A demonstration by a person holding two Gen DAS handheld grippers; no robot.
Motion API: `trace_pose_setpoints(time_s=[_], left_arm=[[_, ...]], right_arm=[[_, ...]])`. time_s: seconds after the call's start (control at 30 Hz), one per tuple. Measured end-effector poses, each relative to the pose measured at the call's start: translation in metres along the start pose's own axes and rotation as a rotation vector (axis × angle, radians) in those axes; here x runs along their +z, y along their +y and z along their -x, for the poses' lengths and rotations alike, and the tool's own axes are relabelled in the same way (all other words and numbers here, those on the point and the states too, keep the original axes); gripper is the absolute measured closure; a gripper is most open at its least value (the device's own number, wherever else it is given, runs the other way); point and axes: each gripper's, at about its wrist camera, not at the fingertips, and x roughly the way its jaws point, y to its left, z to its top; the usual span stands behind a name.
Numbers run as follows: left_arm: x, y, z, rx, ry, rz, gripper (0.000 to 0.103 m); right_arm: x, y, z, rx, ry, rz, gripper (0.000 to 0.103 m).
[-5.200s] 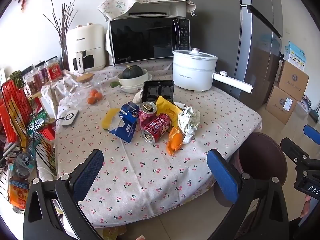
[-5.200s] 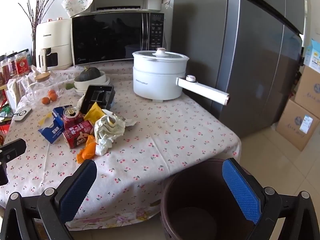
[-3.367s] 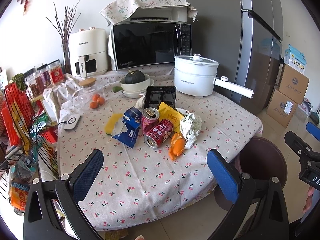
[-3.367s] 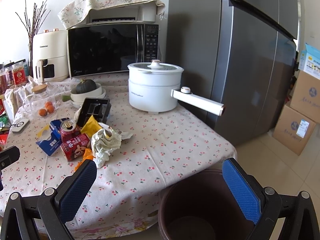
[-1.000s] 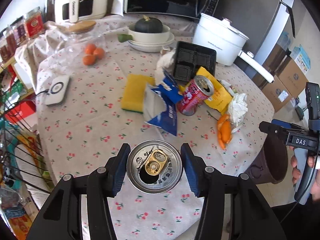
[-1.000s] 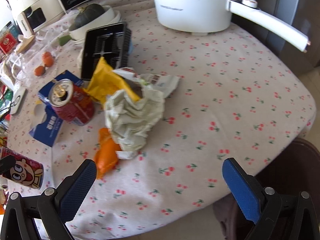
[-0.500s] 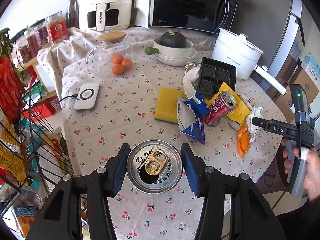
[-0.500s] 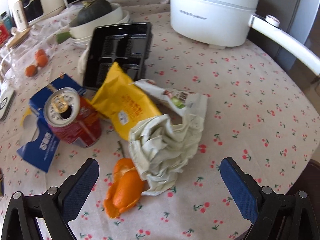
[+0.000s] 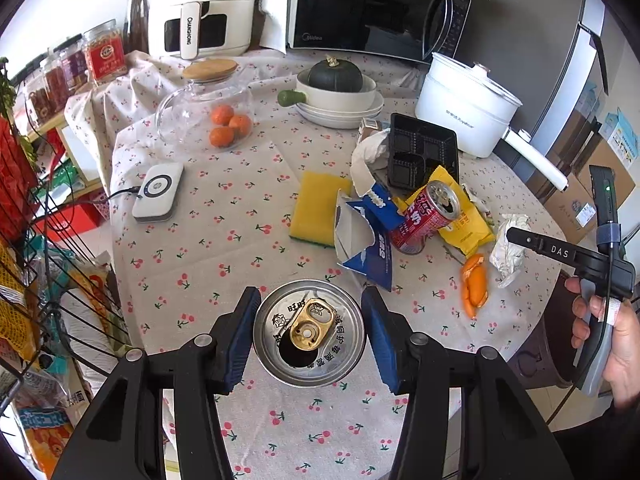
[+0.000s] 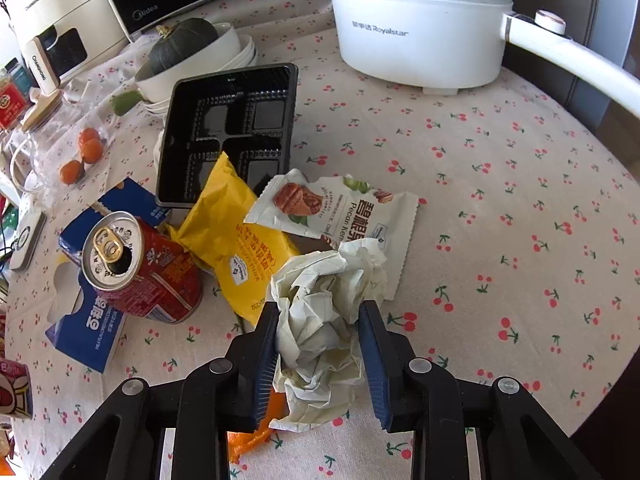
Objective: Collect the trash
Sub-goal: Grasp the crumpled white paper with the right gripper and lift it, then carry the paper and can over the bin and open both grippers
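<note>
My left gripper [image 9: 310, 334] is shut on a red drink can [image 9: 310, 332], held above the table's near edge; its side shows at the left edge of the right wrist view [image 10: 14, 388]. My right gripper [image 10: 318, 344] is shut on a crumpled white paper ball [image 10: 324, 332], which also shows in the left wrist view [image 9: 510, 248]. On the table lie a second red can [image 10: 140, 268], a yellow snack bag [image 10: 236, 240], a pecan wrapper [image 10: 340, 208], a torn blue carton [image 10: 92, 320], a black plastic tray [image 10: 228, 132] and orange peel [image 9: 472, 290]. The brown trash bin [image 9: 544, 360] stands by the table's right edge.
A white electric pot [image 10: 424, 20] with a long handle stands at the back right. A bowl with a squash [image 9: 336, 84], a glass jar of oranges [image 9: 208, 116], a yellow sponge [image 9: 318, 208], a white charger puck [image 9: 158, 192], microwave [image 9: 372, 8] and air fryer [image 9: 200, 8] are also there.
My right gripper came down onto the paper ball and closed on it. My left gripper, still holding the can, shifted a little closer over the table.
</note>
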Motion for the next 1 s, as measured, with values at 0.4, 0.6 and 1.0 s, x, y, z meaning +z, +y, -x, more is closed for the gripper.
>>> trace_pose_setpoints(time_s=[0.4,0.6,1.0], left_arm=[[0.002,-0.053,-0.004,-0.055,0.005,-0.061,0.048],[0.004,-0.082,-0.009,-0.088,0.012,-0.081,0.048],[0.005,-0.169,-0.018,-0.180,0.023,-0.177,0.048]], right_arm=[[-0.007,-0.051,0.057,0.035,-0.033,-0.032,0.079],[-0.014,-0.091,0.077,0.033,-0.031,-0.095,0.079],[-0.051,-0.170,0.111,-0.045,0.012,-0.135,0.079]])
